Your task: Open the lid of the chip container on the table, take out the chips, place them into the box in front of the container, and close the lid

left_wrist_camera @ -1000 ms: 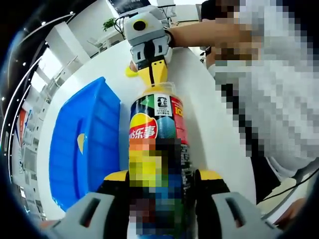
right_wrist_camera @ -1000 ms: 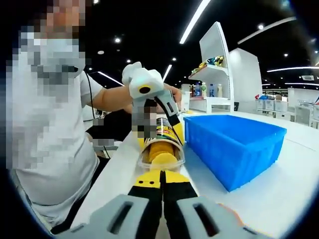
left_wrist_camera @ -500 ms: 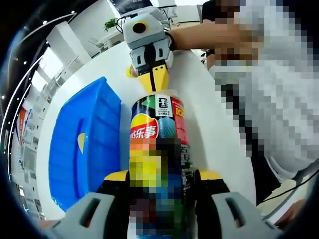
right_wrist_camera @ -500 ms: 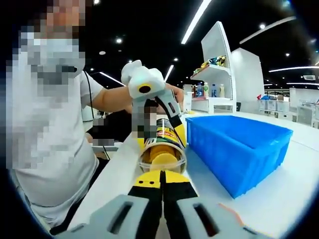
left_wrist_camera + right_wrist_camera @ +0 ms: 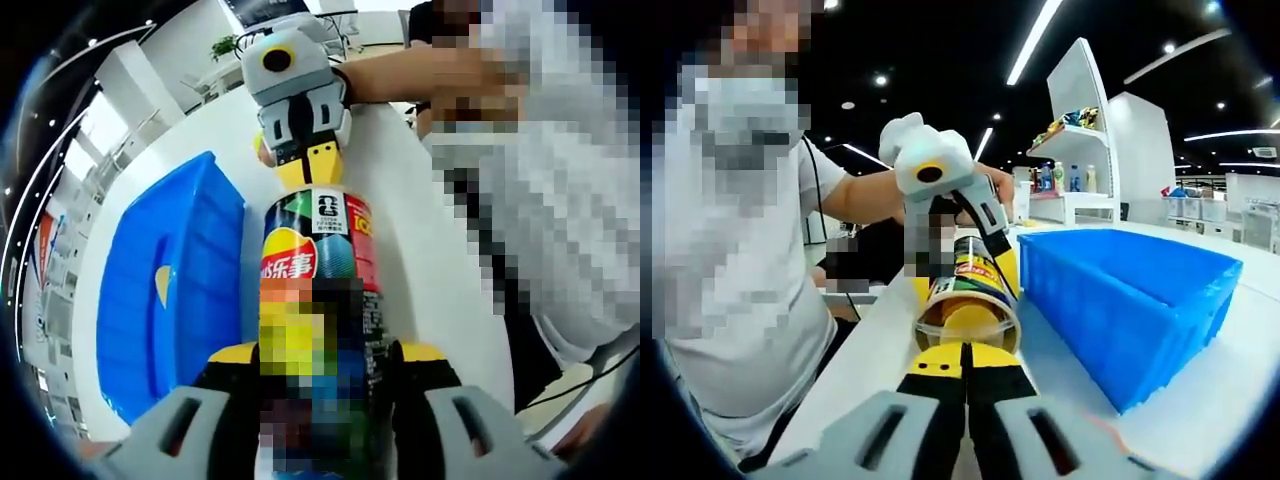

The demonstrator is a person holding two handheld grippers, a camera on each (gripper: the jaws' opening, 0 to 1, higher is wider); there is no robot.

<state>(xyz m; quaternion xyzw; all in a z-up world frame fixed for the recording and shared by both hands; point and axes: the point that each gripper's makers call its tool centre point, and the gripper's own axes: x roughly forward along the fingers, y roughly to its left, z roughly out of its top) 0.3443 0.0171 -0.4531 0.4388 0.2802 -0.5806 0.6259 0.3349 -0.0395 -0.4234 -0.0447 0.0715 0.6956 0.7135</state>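
So the chip container [image 5: 318, 290] lies on its side on the white counter [image 5: 420, 230], and I hold it with my left claw [image 5: 325, 365], whose two yellow-tipped jaws are clamped on its body from both sides. From the right claw view I see the container [image 5: 968, 290] end-on: its mouth faces my camera, a clear lid [image 5: 967, 322] sits on the rim, and yellow chips [image 5: 965, 318] show through it. My right claw [image 5: 967, 362] has its jaws pressed together, with no gap between them, and their tips are at the lower edge of the lid; I cannot tell if they really touch it. In the left claw view the same right claw [image 5: 311, 165] stands at the far end of the container, its yellow tips together against the lid end.

Just beside the container is the blue box [image 5: 170, 290], open on top; in the right claw view this box [image 5: 1130, 300] is on the right side of the container. Inside it I see a small yellow piece [image 5: 161, 284], too small to identify. A person in a white shirt [image 5: 735, 250] sits at the counter edge behind the container. Farther back there are white shelves [image 5: 1070, 150] with some goods.
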